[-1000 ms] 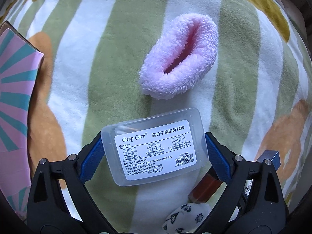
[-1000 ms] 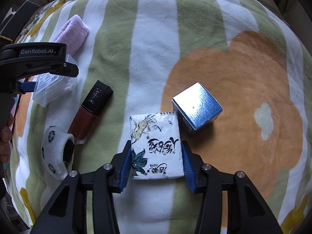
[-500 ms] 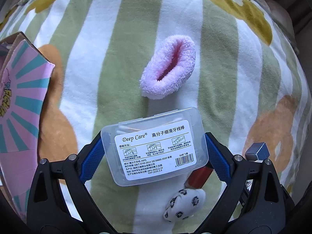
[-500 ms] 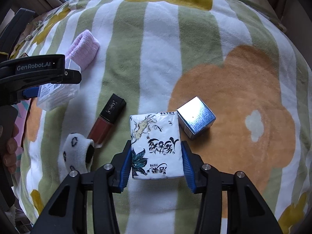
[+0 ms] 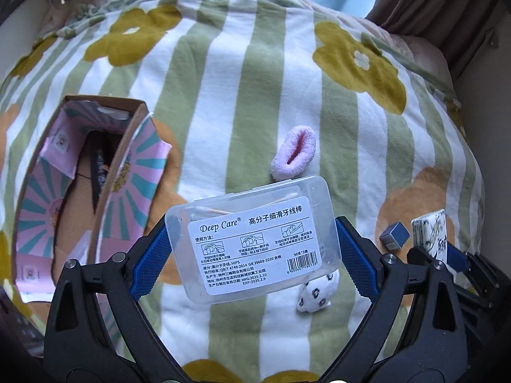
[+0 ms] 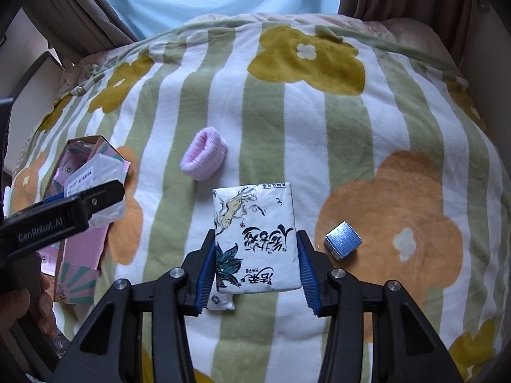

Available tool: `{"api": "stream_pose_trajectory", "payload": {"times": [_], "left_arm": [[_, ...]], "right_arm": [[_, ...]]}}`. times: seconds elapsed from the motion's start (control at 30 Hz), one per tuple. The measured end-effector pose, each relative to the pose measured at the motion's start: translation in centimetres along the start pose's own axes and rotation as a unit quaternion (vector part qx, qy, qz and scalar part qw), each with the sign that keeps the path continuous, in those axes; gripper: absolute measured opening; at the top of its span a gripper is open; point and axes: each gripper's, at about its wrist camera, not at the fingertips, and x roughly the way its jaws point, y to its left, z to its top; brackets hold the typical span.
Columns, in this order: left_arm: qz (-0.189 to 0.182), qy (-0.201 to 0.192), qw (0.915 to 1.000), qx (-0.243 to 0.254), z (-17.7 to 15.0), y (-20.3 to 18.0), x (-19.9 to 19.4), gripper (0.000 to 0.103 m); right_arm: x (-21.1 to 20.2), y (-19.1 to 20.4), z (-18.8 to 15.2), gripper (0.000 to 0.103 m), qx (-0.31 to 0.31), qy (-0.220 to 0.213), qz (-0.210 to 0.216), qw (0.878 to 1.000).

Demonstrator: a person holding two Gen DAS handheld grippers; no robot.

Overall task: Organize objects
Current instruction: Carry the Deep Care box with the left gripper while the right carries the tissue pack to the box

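My left gripper (image 5: 250, 250) is shut on a clear plastic floss-pick box (image 5: 252, 242) with a white label, held well above the blanket. My right gripper (image 6: 254, 260) is shut on a white tissue pack (image 6: 255, 236) printed with black characters and a leaf, also lifted. An open pink-and-teal cardboard box (image 5: 80, 188) lies at the left, below and left of the floss-pick box. In the right wrist view the left gripper (image 6: 80, 204) hangs over that cardboard box (image 6: 80, 245). The tissue pack (image 5: 429, 233) shows at the right of the left wrist view.
A pink fluffy roll (image 5: 293, 153) (image 6: 204, 154), a small silver-blue cube (image 6: 343, 241) (image 5: 394, 235) and a white spotted sock (image 5: 317, 293) lie on the striped flower blanket (image 6: 319, 127). Curtains and a pale blue wall stand behind. A hand (image 6: 28, 306) holds the left gripper.
Both grippers have risen high above the blanket with their loads, so everything below looks smaller. The left gripper has moved toward the cardboard box. The lipstick tube is no longer visible.
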Motion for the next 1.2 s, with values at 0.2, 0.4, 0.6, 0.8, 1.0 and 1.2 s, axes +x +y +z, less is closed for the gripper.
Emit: {"api": "stream_pose_trajectory", "payload": {"times": [0.2, 0.4, 0.6, 0.8, 1.0, 1.2], "left_arm": [[-0.006, -0.03, 0.9989, 0.036, -1.5, 3.2, -6.3, 0.095], [-0.031, -0.045, 0.9953, 0.08, -2.7, 6.0, -11.4, 0.095], [-0.054, -0.045, 0.9921, 0.104, -4.9, 7.4, -14.8, 0.095], [-0.081, -0.038, 0.9881, 0.125, -6.3, 8.8, -16.3, 0.095], [-0.087, -0.041, 0.9871, 0.128, -6.6, 11.1, -17.3, 0.095], [-0.084, -0.05, 0.9895, 0.106, -5.4, 14.9, -18.0, 0.095]], "right_arm": [[-4.2, 3.5, 0.8, 0.043, -0.019, -0.024, 0.001, 1.0], [-7.8, 6.6, -0.1, 0.043, -0.033, -0.029, -0.01, 0.999], [-11.1, 8.3, -1.8, 0.043, -0.023, -0.032, -0.027, 0.999], [-12.7, 9.7, -3.4, 0.043, -0.008, -0.037, -0.043, 0.998], [-13.1, 11.6, -3.5, 0.043, -0.008, -0.041, -0.047, 0.998], [-13.1, 15.1, -2.7, 0.043, -0.032, -0.051, -0.037, 0.997]]}}
